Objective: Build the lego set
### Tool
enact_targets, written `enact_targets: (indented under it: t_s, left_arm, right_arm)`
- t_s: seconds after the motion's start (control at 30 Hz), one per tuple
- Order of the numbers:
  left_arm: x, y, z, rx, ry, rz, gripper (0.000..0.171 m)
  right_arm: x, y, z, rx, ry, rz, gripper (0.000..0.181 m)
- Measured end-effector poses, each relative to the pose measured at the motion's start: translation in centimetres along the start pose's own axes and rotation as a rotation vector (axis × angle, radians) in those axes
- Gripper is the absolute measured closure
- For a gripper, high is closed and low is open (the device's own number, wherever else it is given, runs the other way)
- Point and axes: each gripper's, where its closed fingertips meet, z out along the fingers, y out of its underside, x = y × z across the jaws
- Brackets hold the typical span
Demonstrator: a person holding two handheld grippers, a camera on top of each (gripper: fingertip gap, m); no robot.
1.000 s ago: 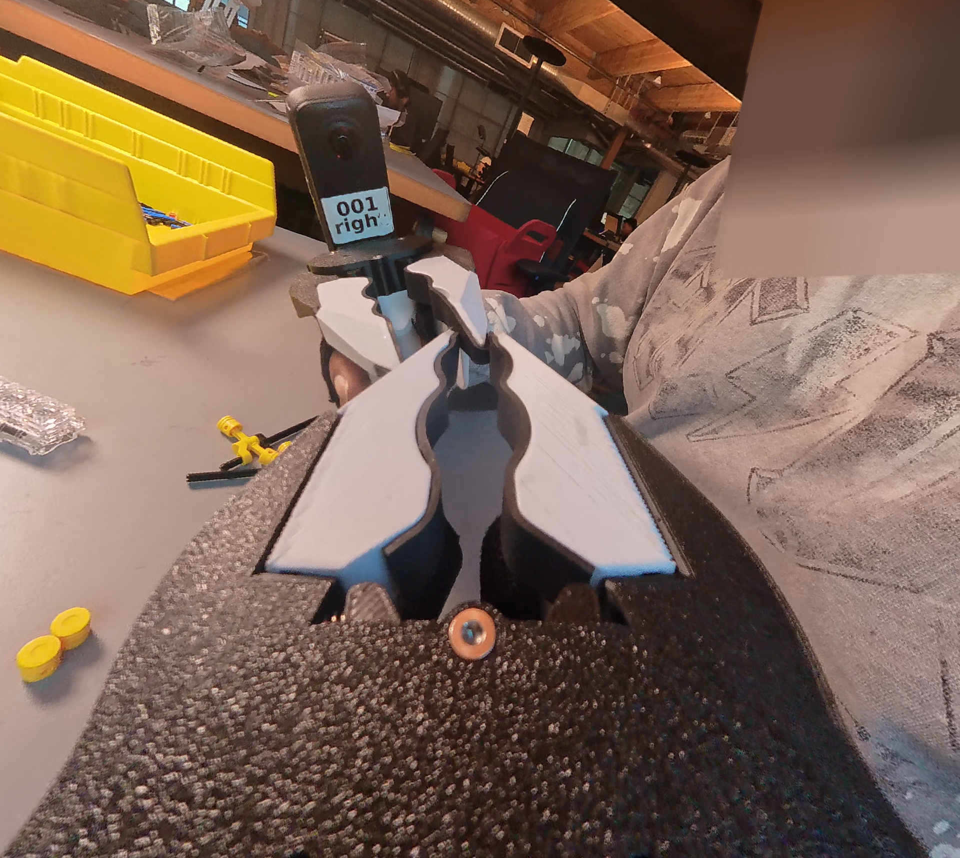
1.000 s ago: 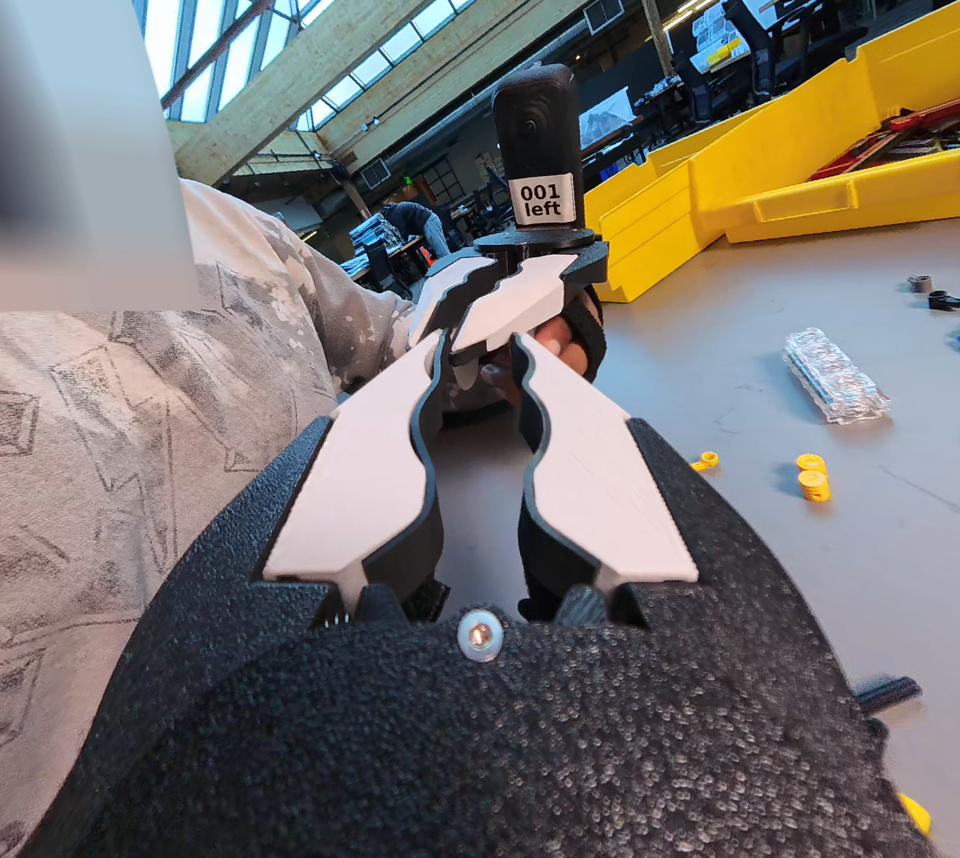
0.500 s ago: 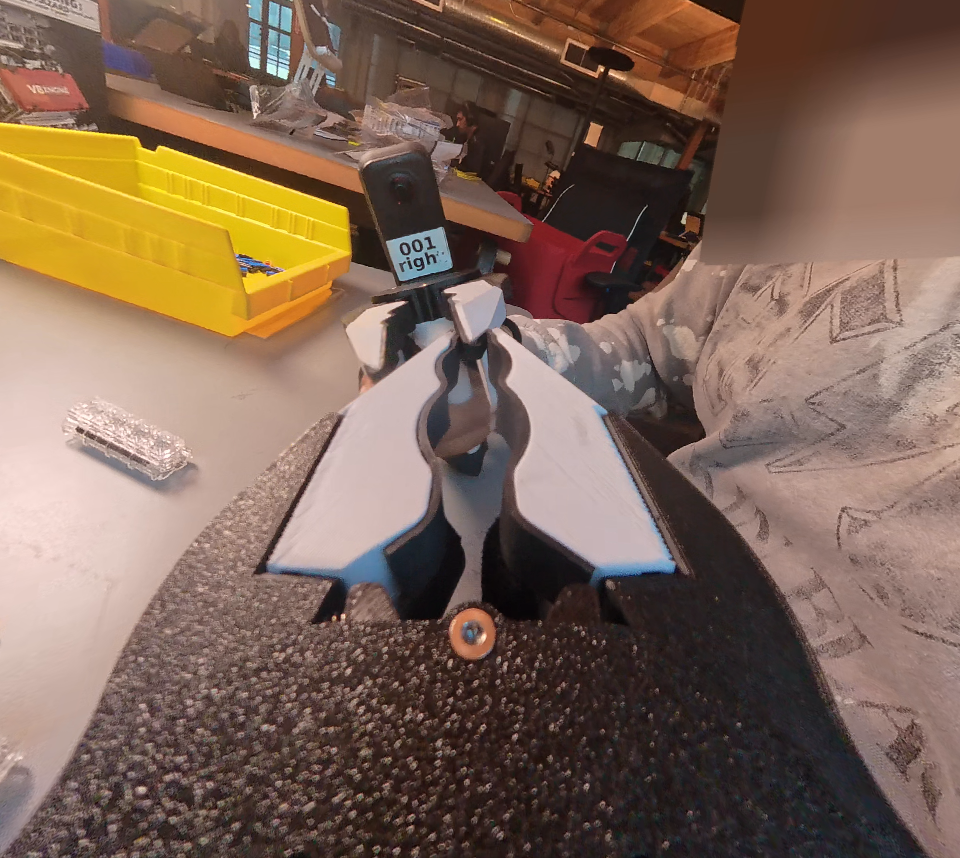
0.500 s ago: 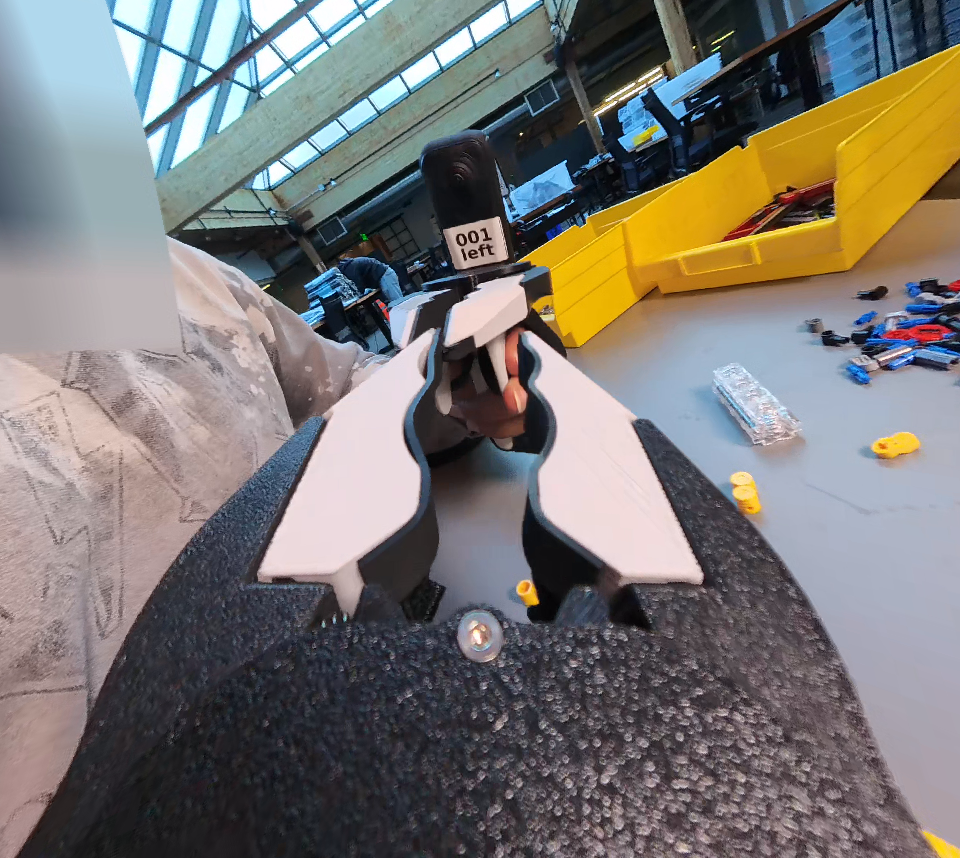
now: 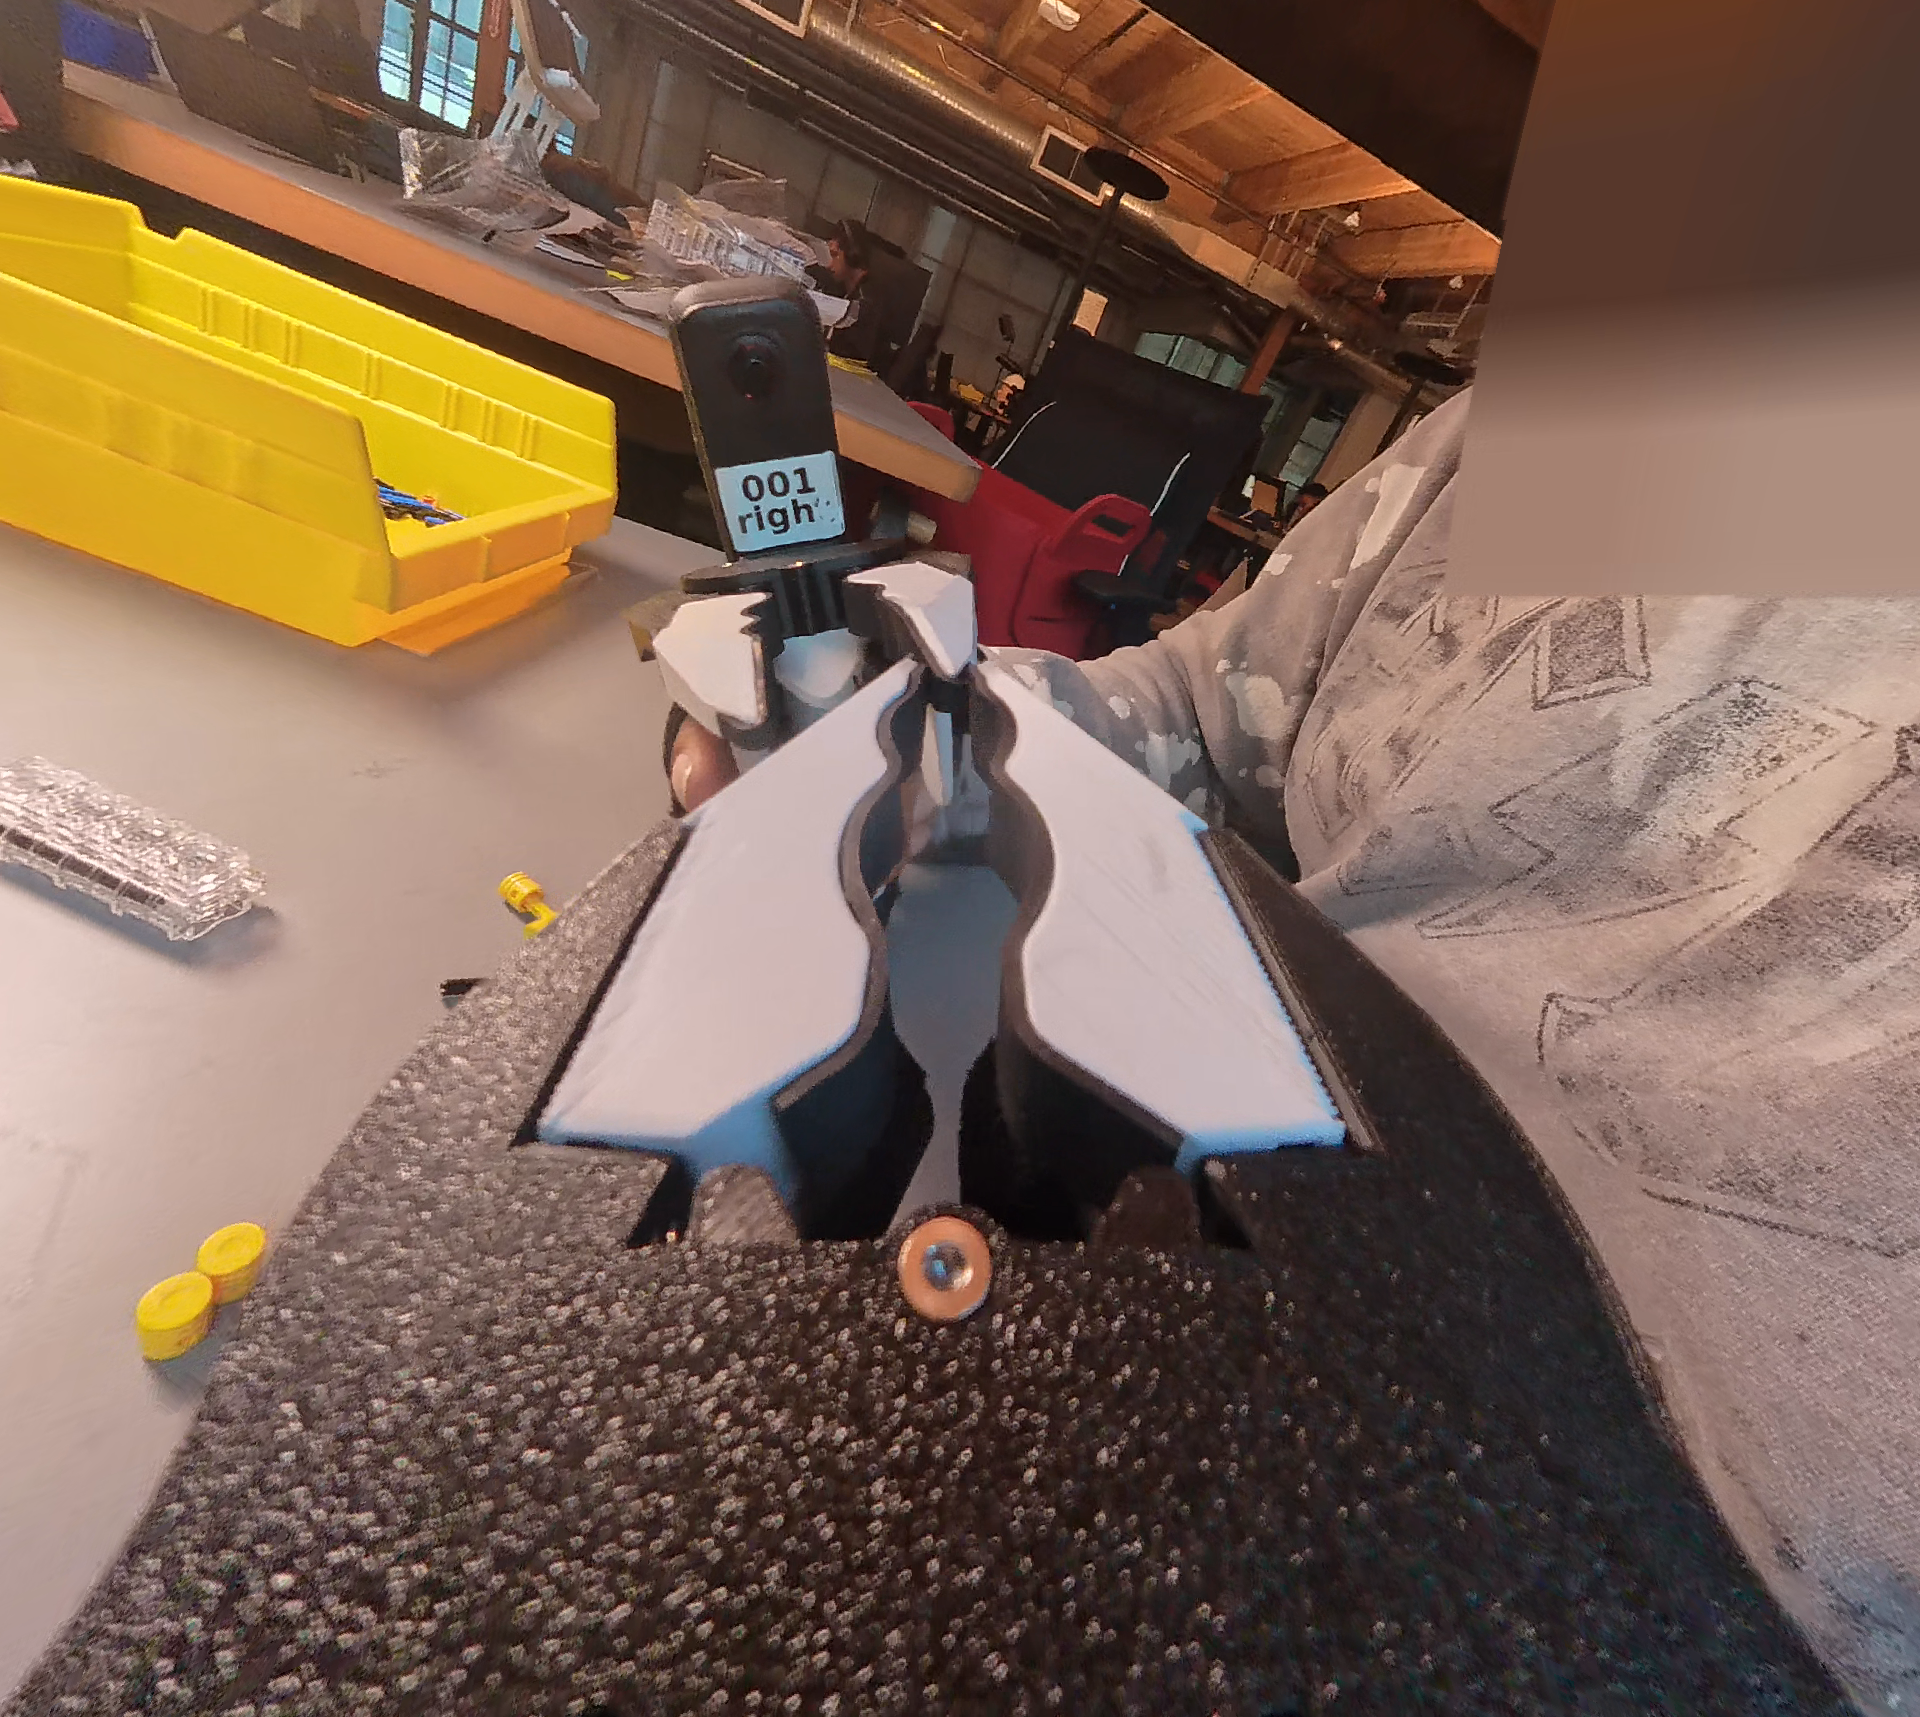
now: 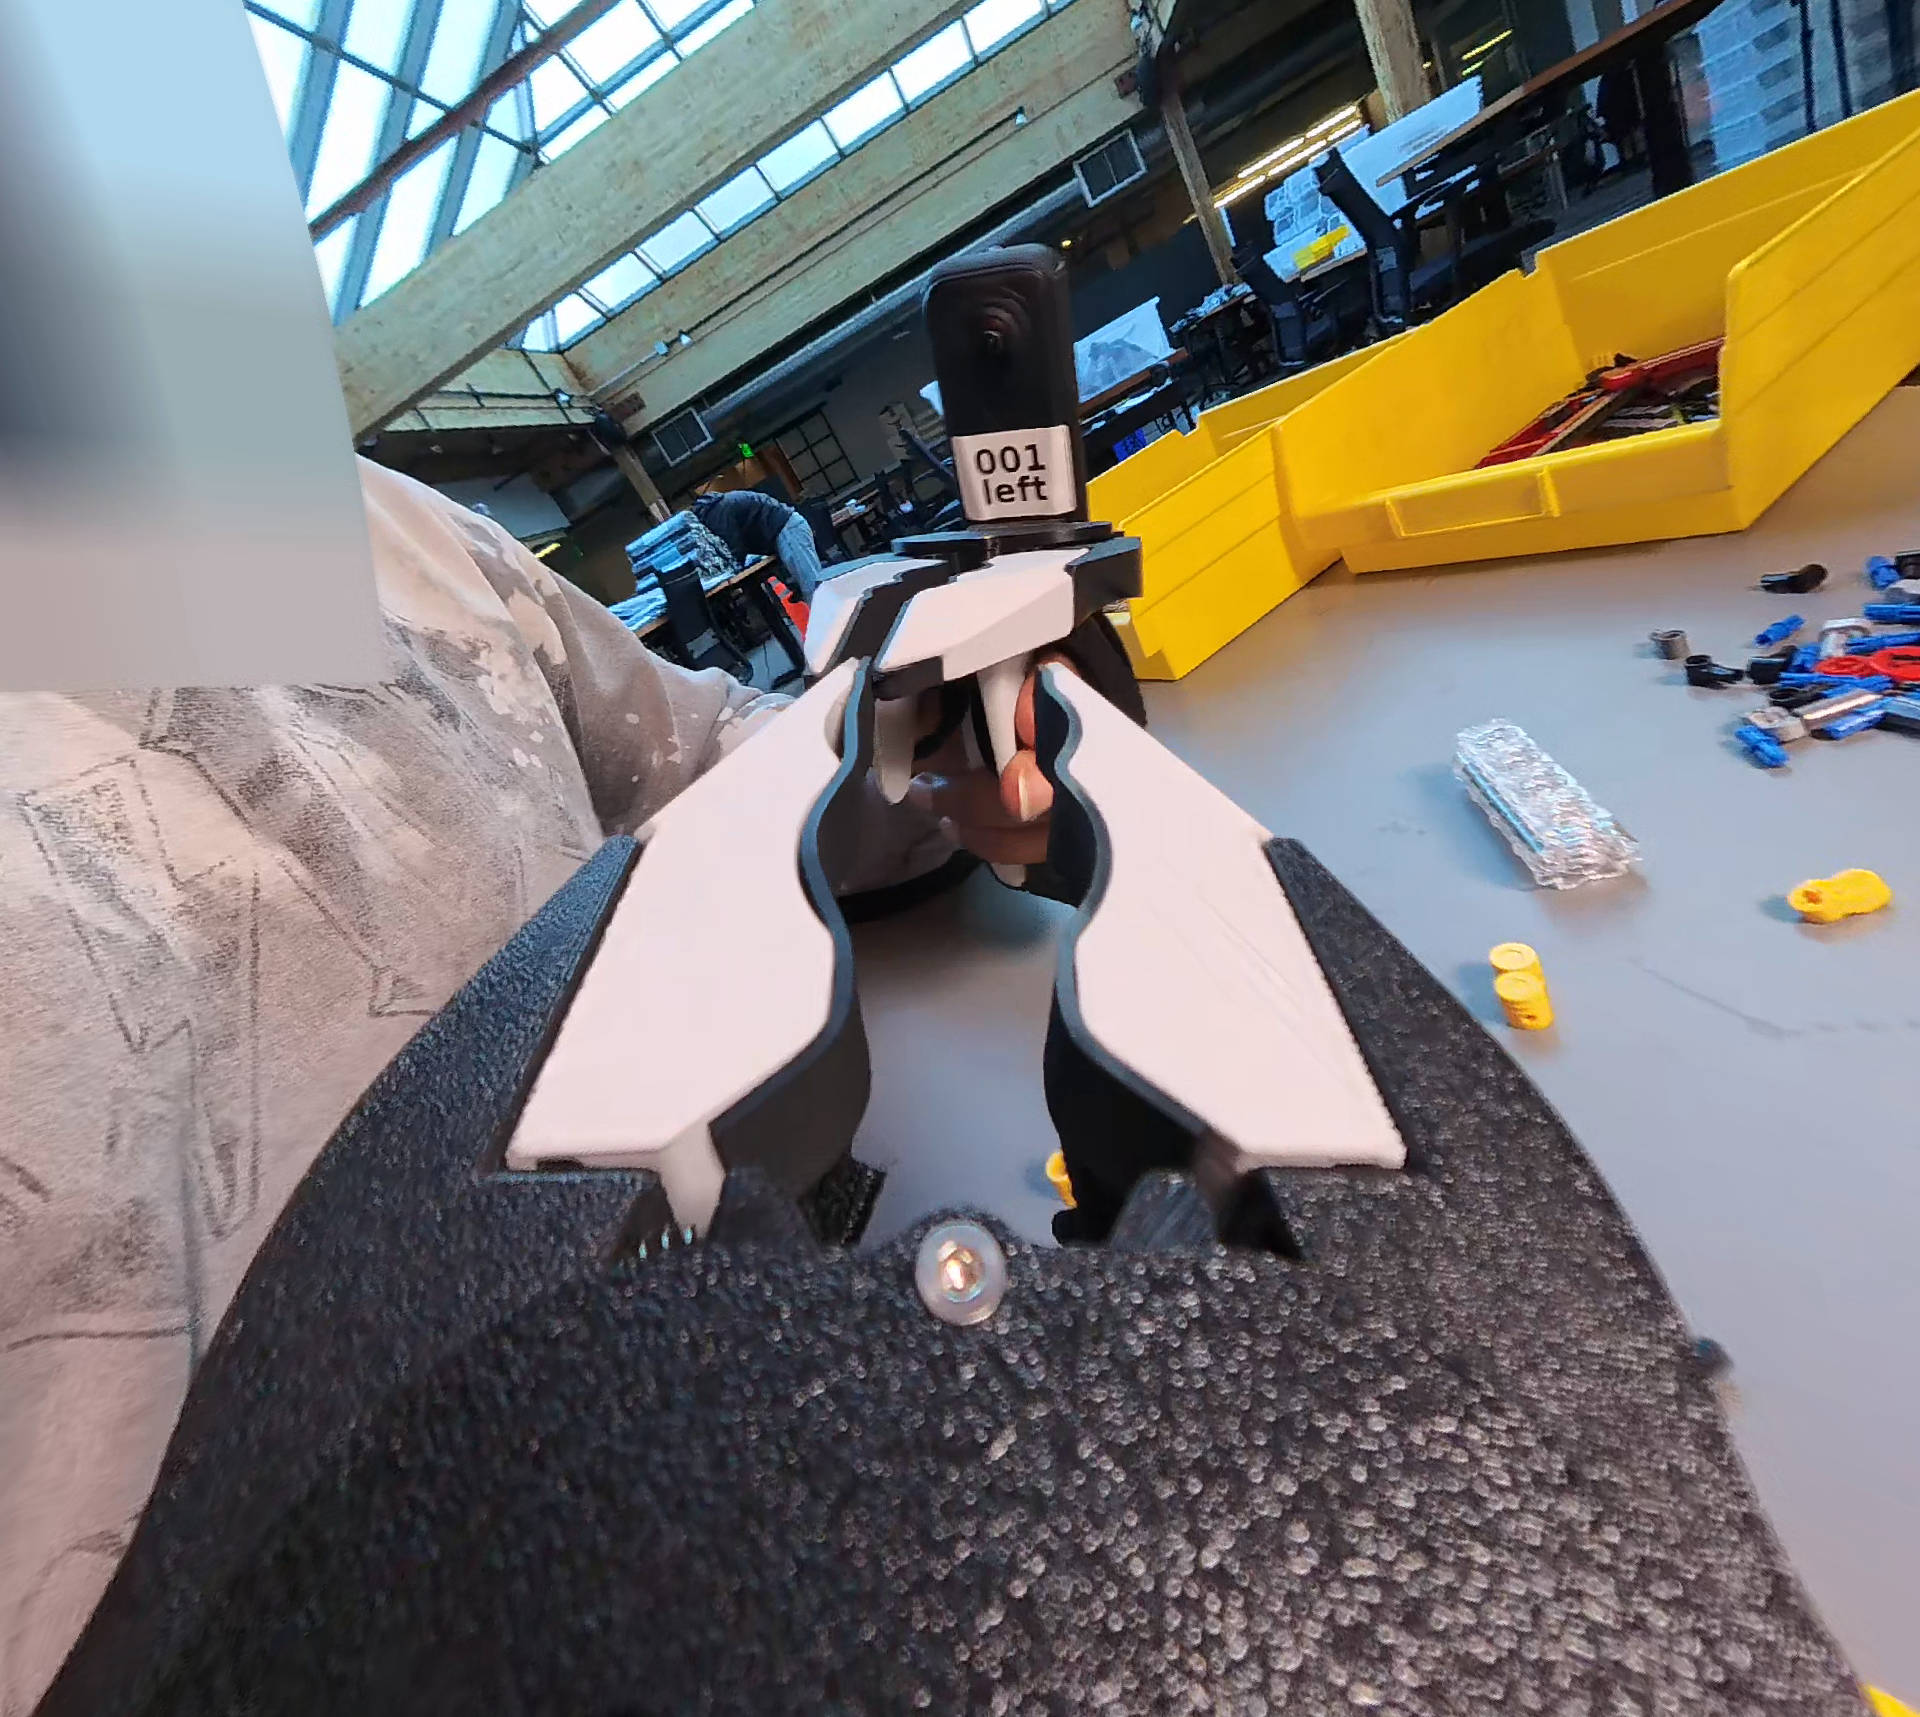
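Observation:
Two hand-held grippers face each other just above a grey table (image 5: 312,836). My left gripper (image 5: 945,670) has its white fingertips almost touching and holds nothing. My right gripper (image 6: 951,670) has its fingers apart and is empty. Each view shows the other gripper straight ahead with its black camera (image 5: 753,410) (image 6: 1003,379) on top and a hand on the grip. A clear plastic-wrapped piece (image 5: 114,846) (image 6: 1538,810) lies on the table beside them. Two yellow round pieces (image 5: 203,1288) (image 6: 1519,981) lie nearer.
Yellow bins (image 5: 312,462) (image 6: 1558,441) stand at the table's far side. A pile of small blue, red and black pieces (image 6: 1829,691) lies at the right. A yellow connector (image 6: 1837,893) and a small yellow pin (image 5: 525,898) lie loose. The person's grey patterned sleeve (image 5: 1558,836) fills one side. My left and right fingertips are right by each other. The clear plastic-wrapped piece (image 6: 1538,810) lies around 15 cm away from my right fingertips.
Both grippers have shifted and tilted while still facing each other. The right view has swung so the pile of small pieces shows. Neither gripper's finger gap has visibly changed.

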Motion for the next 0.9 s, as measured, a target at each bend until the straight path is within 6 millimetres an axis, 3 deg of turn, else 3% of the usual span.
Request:
enact_targets:
  t_s: [0.13, 0.3, 0.4, 0.53, 0.67, 0.77, 0.9]
  left_arm:
    - [0.4, -0.1, 0.1, 0.014, 0.016, 0.0, 0.164]
    - [0.3, 0.0, 0.2, 0.032, 0.0, -0.002, 0.165]
    - [-0.3, 0.3, 0.2, 0.011, -0.048, 0.03, 0.165]
    - [-1.4, 1.7, -0.3, -0.191, -0.102, 0.14, 0.165]
    - [-2.7, 4.0, -2.4, -0.421, -0.199, 0.277, 0.158]
    - [-4.3, 6.5, -4.0, -0.565, -0.258, 0.255, 0.158]
    - [-5.1, 9.7, -5.0, -0.727, -0.277, 0.185, 0.159]
  right_arm:
    - [-0.8, 0.0, 0.2, 0.024, -0.067, 0.076, 0.152]
    - [-1.1, 0.0, 0.0, 0.015, -0.051, 0.003, 0.162]
    - [-0.5, 0.1, -0.2, -0.004, 0.004, -0.05, 0.164]
    - [1.4, 1.1, -0.6, -0.159, 0.147, -0.216, 0.155]
    - [2.4, 4.0, -2.1, -0.444, 0.212, -0.403, 0.154]
    - [3.1, 7.1, -3.1, -0.62, 0.216, -0.422, 0.157]
    - [4.5, 9.8, -3.1, -0.821, 0.258, -0.491, 0.161]
